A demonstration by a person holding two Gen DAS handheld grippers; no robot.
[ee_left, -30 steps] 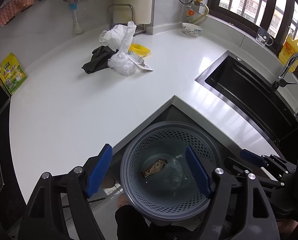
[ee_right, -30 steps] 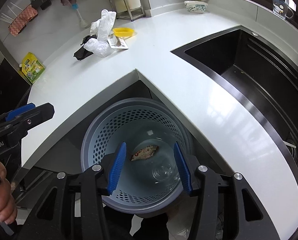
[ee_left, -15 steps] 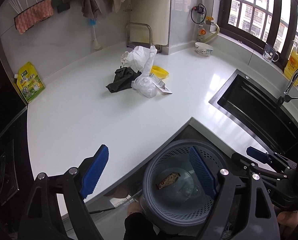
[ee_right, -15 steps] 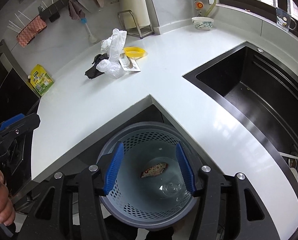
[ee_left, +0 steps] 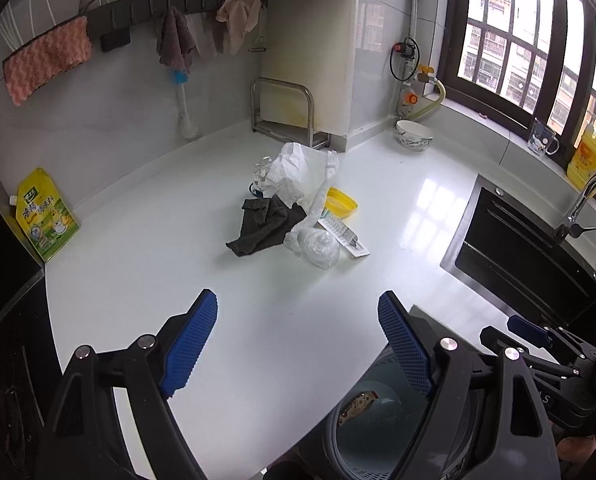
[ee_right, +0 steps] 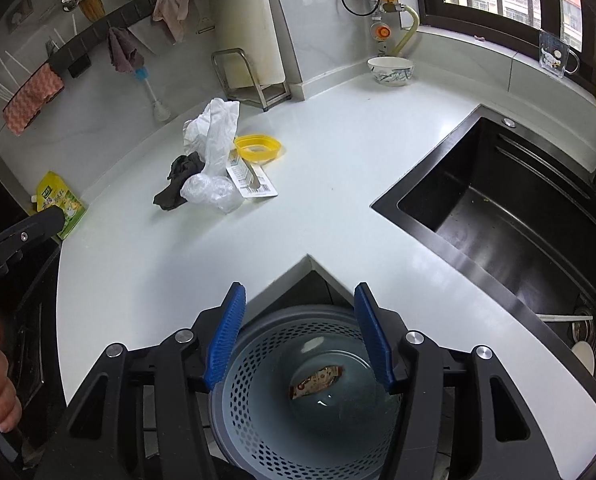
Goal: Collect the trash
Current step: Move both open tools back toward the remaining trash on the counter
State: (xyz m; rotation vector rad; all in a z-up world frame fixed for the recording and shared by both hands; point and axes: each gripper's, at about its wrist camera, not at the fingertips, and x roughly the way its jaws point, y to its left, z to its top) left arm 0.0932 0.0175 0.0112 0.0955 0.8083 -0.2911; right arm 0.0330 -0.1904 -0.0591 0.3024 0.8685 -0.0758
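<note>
1. The perforated bin (ee_right: 258, 400) at lower centre holds one wrapper (ee_right: 317, 381); the remaining trash pile (ee_left: 298, 208) sits mid-frame on the counter (ee_left: 178, 280).
2. The left gripper (ee_left: 298, 348) is spread wide and empty; the right gripper (ee_right: 300, 336), having just been opening, is empty too — likely between drop-off and pickup.
3. Next: reach for the pile.

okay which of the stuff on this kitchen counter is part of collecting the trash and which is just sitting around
Part of the job: white plastic bag, crumpled clear plastic, flat printed packaging, yellow lid, perforated bin holding a wrapper.

Possibly: dark cloth.

Just lying about: bowl, yellow pouch, glass mug.
</note>
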